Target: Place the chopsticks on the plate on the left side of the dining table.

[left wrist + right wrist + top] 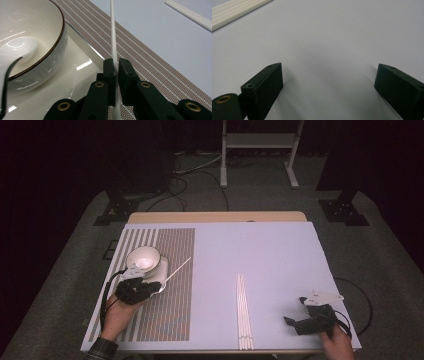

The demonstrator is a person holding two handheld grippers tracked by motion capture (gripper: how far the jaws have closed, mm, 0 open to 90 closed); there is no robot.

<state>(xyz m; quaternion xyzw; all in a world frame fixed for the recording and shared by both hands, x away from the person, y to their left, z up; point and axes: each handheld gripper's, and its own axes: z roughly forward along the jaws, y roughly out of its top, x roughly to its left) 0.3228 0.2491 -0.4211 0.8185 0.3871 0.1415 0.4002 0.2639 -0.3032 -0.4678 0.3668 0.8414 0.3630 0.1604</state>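
Striped placemat under bowl, saucer

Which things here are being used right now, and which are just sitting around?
Being used:
- left tool, shut on one white stick
- white bowl on its square plate, beside that stick
- striped mat under them

Sitting around:
- bundle of white sticks lying flat on the table
- right tool, open, holding nothing
- metal stand on the floor behind
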